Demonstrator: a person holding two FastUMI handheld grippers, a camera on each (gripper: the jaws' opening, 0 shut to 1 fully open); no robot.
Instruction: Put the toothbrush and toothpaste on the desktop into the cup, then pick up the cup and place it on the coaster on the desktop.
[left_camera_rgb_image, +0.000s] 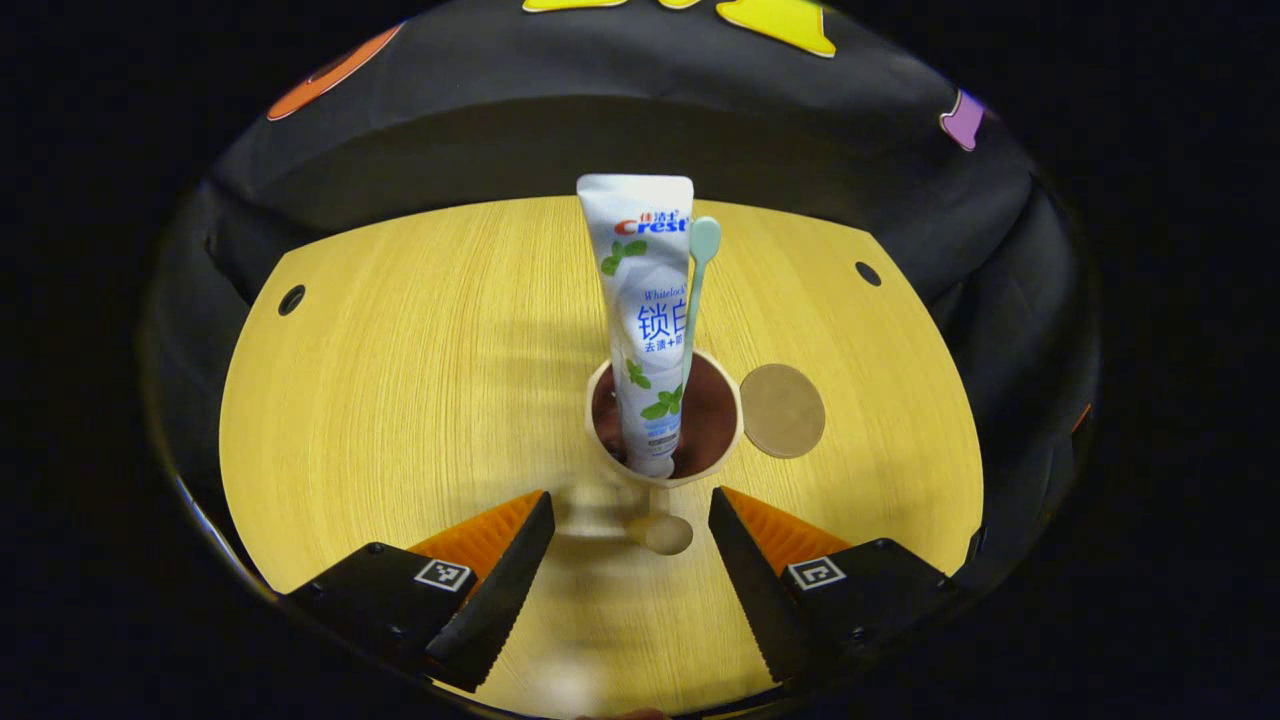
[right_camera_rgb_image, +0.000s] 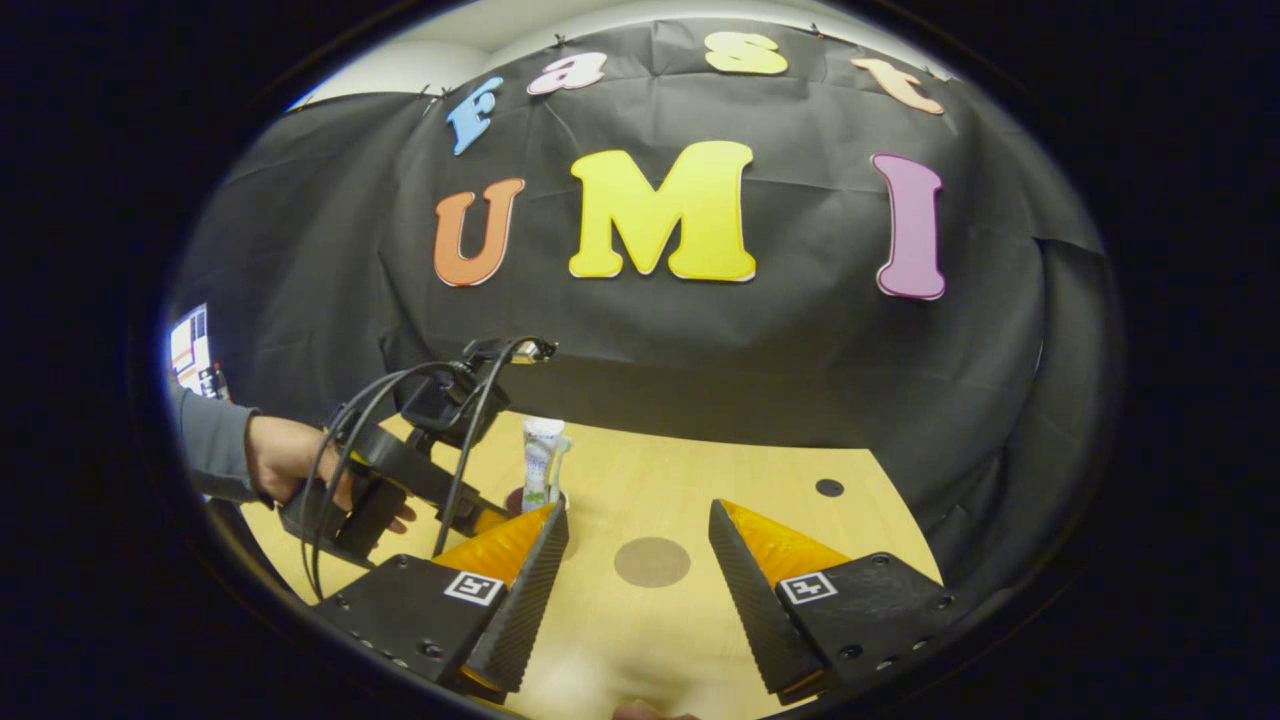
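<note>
Both grippers stand wide open and hold nothing. Left gripper (left_camera_rgb_image: 632, 520) faces the cup (left_camera_rgb_image: 664, 420) from the near side, its jaws spread wider than the cup and set just short of it, touching nothing. Toothpaste (left_camera_rgb_image: 645, 310) and toothbrush (left_camera_rgb_image: 700, 290) already stand upright inside the cup, leaning on its rim, and the coaster (left_camera_rgb_image: 782, 410) lies flat on the desktop (left_camera_rgb_image: 400, 400) just to the cup's right. Judging from this, the lift is next, and the tall tube makes the load top-heavy: a grip too high, off-centre or loose could tip the cup, spill its contents, or nudge it onto the coaster's edge. Right gripper (right_camera_rgb_image: 638, 545) hovers apart, fingers equally spread, with the coaster between them farther off and the person's hand (right_camera_rgb_image: 300, 470) visible to its left.
</note>
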